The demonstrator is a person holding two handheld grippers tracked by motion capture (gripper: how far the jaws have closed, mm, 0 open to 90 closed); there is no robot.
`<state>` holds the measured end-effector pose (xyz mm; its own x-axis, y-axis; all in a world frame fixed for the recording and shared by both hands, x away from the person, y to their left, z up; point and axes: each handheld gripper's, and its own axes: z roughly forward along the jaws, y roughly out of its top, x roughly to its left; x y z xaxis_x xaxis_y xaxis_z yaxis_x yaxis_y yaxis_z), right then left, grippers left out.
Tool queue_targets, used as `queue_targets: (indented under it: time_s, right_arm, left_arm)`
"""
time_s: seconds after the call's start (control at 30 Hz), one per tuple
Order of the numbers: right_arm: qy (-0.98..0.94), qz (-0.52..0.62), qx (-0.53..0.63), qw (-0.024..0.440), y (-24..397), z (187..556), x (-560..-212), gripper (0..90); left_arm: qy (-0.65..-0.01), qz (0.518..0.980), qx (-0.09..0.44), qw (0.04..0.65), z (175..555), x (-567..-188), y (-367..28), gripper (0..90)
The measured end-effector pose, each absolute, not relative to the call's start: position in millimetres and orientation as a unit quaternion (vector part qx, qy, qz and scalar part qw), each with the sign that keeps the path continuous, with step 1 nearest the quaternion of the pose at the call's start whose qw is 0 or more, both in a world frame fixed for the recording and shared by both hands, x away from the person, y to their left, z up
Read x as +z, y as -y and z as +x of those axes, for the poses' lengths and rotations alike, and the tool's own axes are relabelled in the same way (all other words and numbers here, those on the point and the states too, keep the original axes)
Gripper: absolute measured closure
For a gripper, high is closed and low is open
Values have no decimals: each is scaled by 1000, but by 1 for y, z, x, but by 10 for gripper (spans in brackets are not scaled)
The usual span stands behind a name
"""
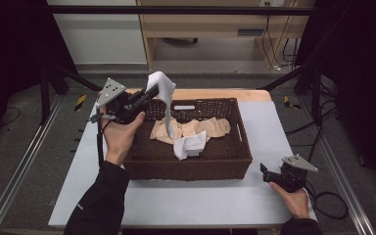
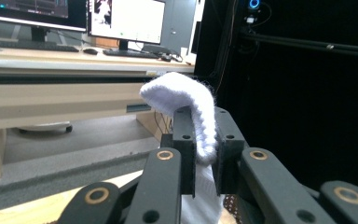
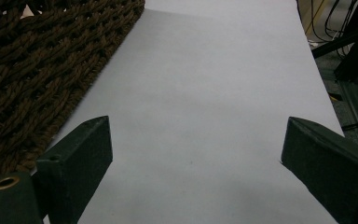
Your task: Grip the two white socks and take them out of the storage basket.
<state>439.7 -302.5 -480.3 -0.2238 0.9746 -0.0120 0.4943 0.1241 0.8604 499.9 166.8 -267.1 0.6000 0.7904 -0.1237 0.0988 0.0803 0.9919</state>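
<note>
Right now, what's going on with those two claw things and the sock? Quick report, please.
Left gripper shut on white sock, lifted over basket. Right gripper open, empty, low over table beside basket. More socks in basket. Nothing in the way.

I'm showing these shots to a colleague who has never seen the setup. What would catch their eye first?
Probably the white sock dangling from the left gripper, pinched above the far left corner of the brown wicker basket. Next, the beige and white socks in the basket, then the right gripper, open beside it.
</note>
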Motion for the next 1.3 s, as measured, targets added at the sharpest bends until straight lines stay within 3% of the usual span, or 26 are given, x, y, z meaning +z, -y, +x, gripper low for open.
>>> queue_targets:
  time_s: [0.67, 1.3]
  right_arm:
    - [-683, 537, 384, 313, 303, 439, -480, 89]
    - [-681, 536, 387, 314, 303, 438, -479, 89]
  left_arm:
    - [-342, 560, 308, 689, 454, -215, -224, 813]
    - [-402, 546, 351, 647, 422, -241, -325, 812]
